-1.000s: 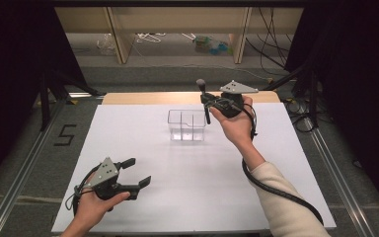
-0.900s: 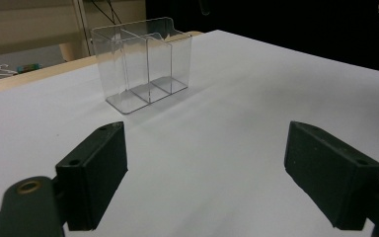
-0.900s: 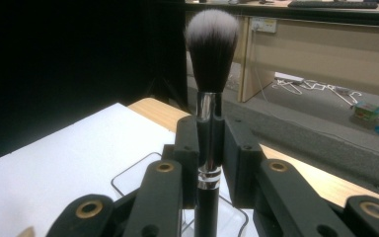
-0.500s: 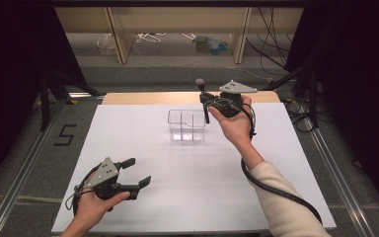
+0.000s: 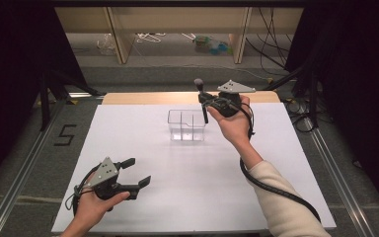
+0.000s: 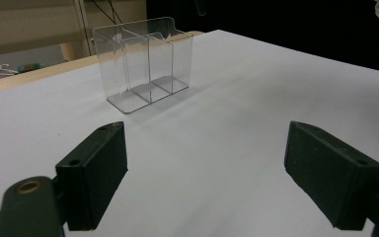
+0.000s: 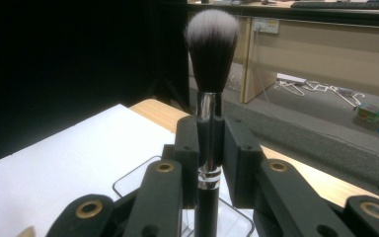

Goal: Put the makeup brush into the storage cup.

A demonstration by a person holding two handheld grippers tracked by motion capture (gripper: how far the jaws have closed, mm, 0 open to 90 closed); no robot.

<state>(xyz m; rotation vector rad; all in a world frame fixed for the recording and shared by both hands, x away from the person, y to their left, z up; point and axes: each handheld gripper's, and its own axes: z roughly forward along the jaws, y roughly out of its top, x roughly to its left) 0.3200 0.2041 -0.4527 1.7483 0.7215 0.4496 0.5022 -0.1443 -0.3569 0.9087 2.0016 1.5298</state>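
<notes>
One marking is legible: a dark numeral "5" [image 5: 65, 134] stands on the grey floor just beside the left edge of the white tabletop [image 5: 143, 148], seen in the high view. No label, brand or lettering can be read on any other surface in the high view or in either gripper view.
</notes>
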